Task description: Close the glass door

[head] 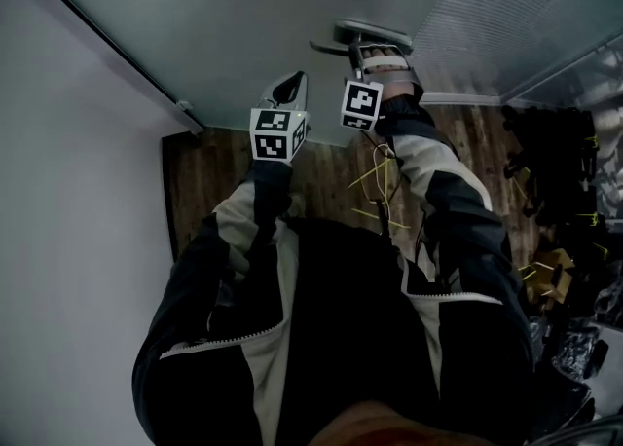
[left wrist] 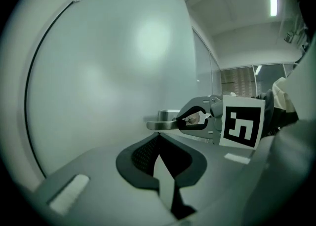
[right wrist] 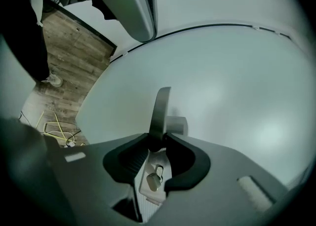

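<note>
The frosted glass door (head: pixel 243 16) fills the top of the head view. Its metal lever handle (head: pixel 362 33) sticks out at the upper middle. My right gripper (head: pixel 375 50) is shut on that handle. In the right gripper view the lever (right wrist: pixel 160 111) stands upright between the dark pads of the right gripper (right wrist: pixel 158 143). My left gripper (head: pixel 290 84) sits just left of it, jaws shut and empty, its tip close to the glass; touching cannot be told. From the left gripper (left wrist: pixel 158 138) I see the handle (left wrist: pixel 160 124) held by the right gripper (left wrist: pixel 195 119).
A white wall (head: pixel 68 191) runs along the left, with the door's dark edge strip (head: pixel 107 45) beside it. Below is wooden flooring (head: pixel 331 171) with yellow cables (head: pixel 375 191). Dark clutter (head: pixel 555 171) lies at the right. The person's dark jacket fills the lower frame.
</note>
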Demonstrator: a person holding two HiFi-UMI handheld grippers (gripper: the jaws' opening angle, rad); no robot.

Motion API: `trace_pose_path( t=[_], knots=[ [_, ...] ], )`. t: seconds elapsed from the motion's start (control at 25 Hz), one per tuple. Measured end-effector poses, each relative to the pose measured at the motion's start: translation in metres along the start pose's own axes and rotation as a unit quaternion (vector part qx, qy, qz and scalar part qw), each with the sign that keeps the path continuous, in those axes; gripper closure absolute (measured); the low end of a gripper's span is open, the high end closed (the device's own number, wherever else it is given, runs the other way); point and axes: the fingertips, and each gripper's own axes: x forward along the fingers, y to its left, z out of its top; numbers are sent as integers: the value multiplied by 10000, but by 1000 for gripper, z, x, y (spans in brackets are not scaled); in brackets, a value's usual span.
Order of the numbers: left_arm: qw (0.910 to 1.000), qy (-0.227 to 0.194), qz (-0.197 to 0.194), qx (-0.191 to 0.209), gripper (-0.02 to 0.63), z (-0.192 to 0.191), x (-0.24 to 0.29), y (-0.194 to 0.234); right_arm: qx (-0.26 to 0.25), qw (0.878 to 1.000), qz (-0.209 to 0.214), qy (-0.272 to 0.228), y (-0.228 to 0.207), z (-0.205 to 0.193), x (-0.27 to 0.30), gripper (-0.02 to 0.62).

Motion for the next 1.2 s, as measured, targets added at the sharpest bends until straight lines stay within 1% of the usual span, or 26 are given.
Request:
trace_pose_path(
  t=[0.16, 0.28, 0.4, 0.64, 0.92, 1.08, 1.2],
  knots=[
    [9996, 64, -274, 14, 603, 1, 34, 12, -51, 9999, -31, 128, -7, -10, 23, 482],
    [9994, 83, -332, 7, 603, 6, 57, 29, -11, 9998, -45, 209, -16, -15, 43, 482],
    [9993, 71, -359, 18, 603, 15, 75, 35, 8, 9997, -41, 240, -25, -25, 59, 482],
    [9998, 22, -211, -6, 603, 28, 98, 41, 44, 9999, 18, 126, -37, -35, 86, 481],
    [10000, -50, -14, 13, 603, 38, 115, 40, -125, 9999, -12, -86, -48, -38, 119, 480],
    [10000, 24, 11, 77, 603, 36, 118, 37, -167, 9998, -11, -108, -55, -41, 141, 480],
    [9999, 111, 101, 86, 603, 32, 118, 42, -242, 9996, 3, -124, -62, -43, 159, 480]
  ],
)
